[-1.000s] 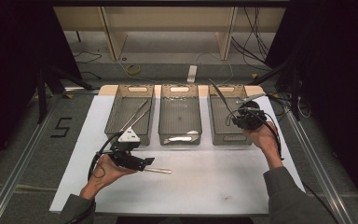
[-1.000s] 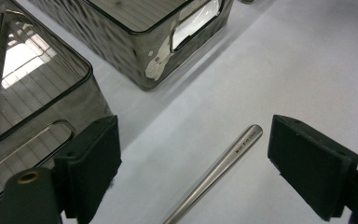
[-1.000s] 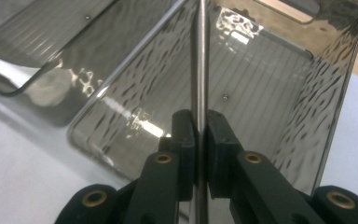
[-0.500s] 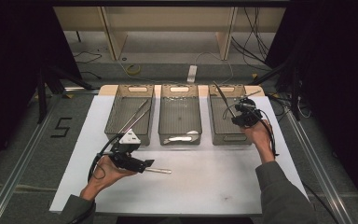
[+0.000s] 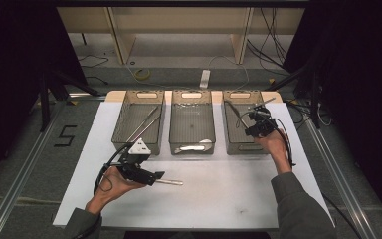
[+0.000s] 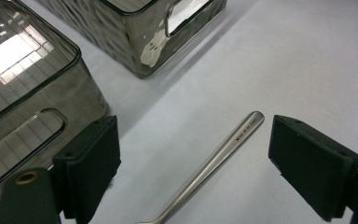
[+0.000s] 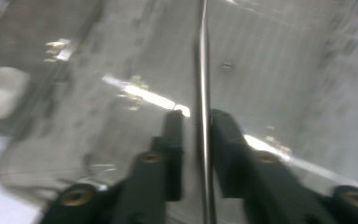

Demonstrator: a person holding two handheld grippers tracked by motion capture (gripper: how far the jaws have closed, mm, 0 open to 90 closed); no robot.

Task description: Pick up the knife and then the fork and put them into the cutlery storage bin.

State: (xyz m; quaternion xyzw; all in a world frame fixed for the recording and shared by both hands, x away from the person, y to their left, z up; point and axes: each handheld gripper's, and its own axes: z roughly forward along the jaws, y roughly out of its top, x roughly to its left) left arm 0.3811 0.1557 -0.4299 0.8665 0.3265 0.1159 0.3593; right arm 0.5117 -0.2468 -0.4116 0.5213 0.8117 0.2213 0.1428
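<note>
We think this is a lab: we see dark curtains (image 5: pixel 10 74), loose cables (image 5: pixel 273 30) on the floor, and a white table (image 5: pixel 219 199) between metal rails (image 5: pixel 25 164).

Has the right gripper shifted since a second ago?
Yes. The right gripper has edged toward the table's far edge, deeper over the right bin. Its jaws have just been opening, with the thin metal rod between them.

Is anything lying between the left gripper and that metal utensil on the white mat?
Nothing visible. The left gripper has its jaws open, and the metal utensil lies flat on the white mat between them, with no pad touching it.
</note>
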